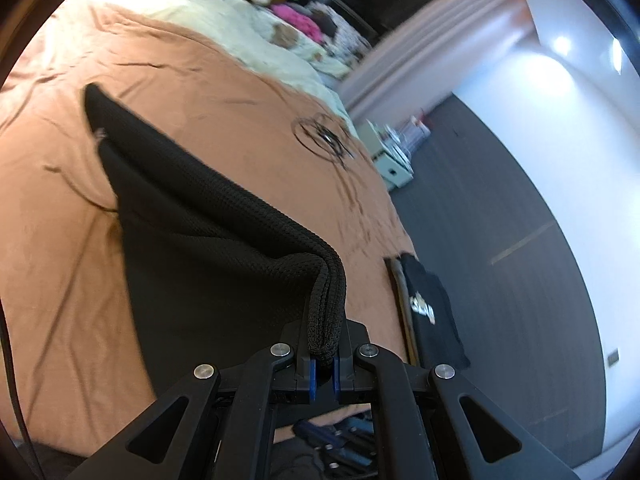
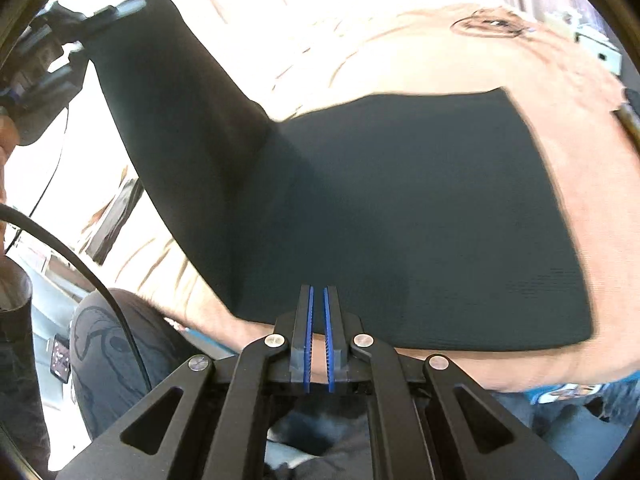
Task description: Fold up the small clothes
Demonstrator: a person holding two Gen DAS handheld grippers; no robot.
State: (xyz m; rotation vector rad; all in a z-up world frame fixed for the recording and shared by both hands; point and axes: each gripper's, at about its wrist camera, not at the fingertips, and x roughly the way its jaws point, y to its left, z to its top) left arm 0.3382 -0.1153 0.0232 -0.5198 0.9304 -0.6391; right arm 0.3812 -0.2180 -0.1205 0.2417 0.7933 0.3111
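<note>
While lifted at one corner, black garment (image 1: 208, 216) mid-fold on bed (image 1: 60, 200). Left gripper (image 1: 325, 354) clamped on doubled hem toward 12 o'clock. Right gripper (image 2: 319, 332) slightly parted, empty. Fold unfinished.

A bed (image 1: 60, 240) spread with a rumpled tan-orange cover fills most of the room, a dark ring-shaped emblem (image 1: 324, 138) printed on it. A cream blanket (image 1: 192, 12) and soft toys (image 1: 296, 20) are heaped at its far end. Pale curtains (image 1: 440, 40) hang beyond, beside a white wall (image 1: 560, 140) with bright light spots. The floor (image 1: 500, 240) is dark grey.
</note>
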